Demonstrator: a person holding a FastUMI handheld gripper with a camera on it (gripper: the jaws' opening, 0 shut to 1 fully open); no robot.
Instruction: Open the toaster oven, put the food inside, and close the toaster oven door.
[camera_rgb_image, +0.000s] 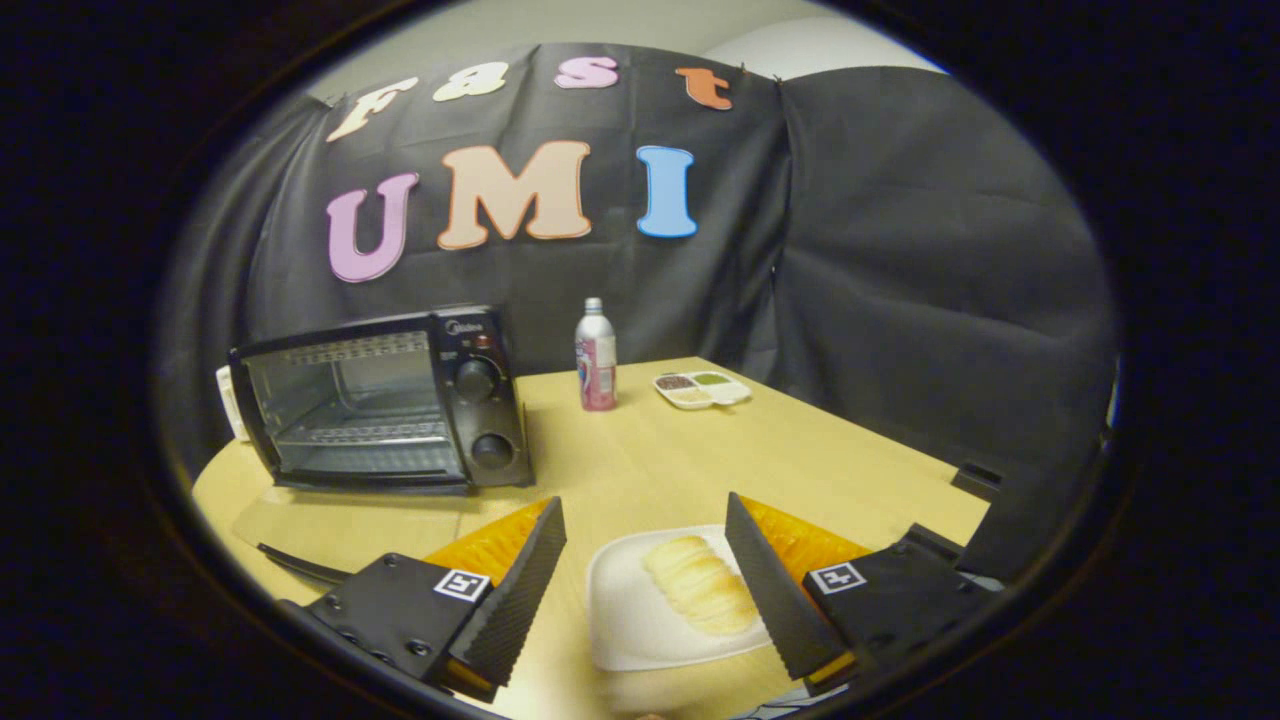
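Here the tool (645, 520) is held wide apart above the wooden tabletop (820, 450), nothing being gripped between its two black ribbed fingers (520, 590). Between the fingers, and low down near their bases, a white plate (625, 615) is seen lying flat on the tabletop, and on it a pale, ridged piece of food (700, 585) is carried, set closer to the right finger than to the left; neither finger can be seen to touch the food. Beyond the left finger, a black toaster oven (385, 400) is stood on the tabletop with its door (340, 520) already let down toward the tool, so that the wire rack inside is exposed; two round knobs (478, 380) are borne on its right-hand panel. Just to the right of the oven, further back, a bottle (596, 357) is stood upright, and near it a white divided tray (702, 389) holding small portions is laid.
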